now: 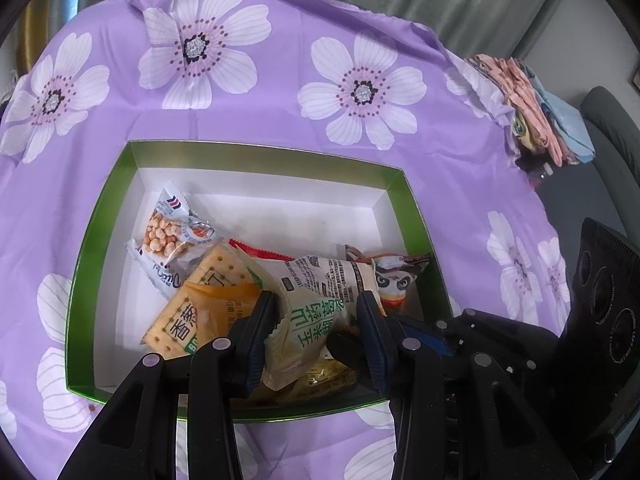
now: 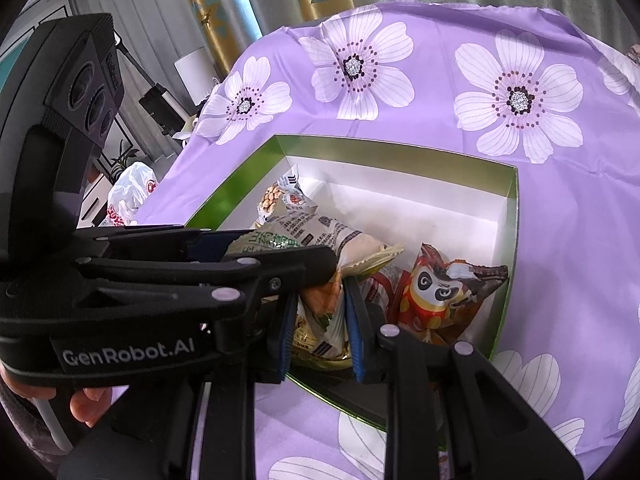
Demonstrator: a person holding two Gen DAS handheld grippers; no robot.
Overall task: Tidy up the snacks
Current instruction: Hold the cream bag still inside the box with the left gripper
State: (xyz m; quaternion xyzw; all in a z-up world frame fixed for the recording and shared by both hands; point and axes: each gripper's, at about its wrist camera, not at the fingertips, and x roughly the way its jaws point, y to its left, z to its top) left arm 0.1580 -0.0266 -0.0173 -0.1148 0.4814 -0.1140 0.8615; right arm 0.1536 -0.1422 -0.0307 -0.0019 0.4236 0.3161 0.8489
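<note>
A green box (image 1: 260, 148) with a white inside sits on the purple flowered cloth and holds several snack packets. My left gripper (image 1: 316, 320) is shut on a cream packet with green lettering (image 1: 320, 292), just above the box's near end. In the right wrist view my right gripper (image 2: 322, 332) is shut on an orange, green and gold packet (image 2: 320, 320) at the box's (image 2: 400, 146) near edge, right under the cream packet (image 2: 316, 228). In the box lie a peanut packet (image 1: 172, 236), an orange cracker packet (image 1: 200, 300), a red packet edge (image 1: 260, 250) and a panda packet (image 2: 436, 292).
The flowered cloth (image 1: 280, 92) covers the whole table. Folded cloths (image 1: 536, 112) lie at its far right corner, with a grey chair (image 1: 612, 128) beyond. A white plastic bag (image 2: 132, 196) sits off the table's left side. A person's fingers (image 2: 88, 400) hold the left gripper's handle.
</note>
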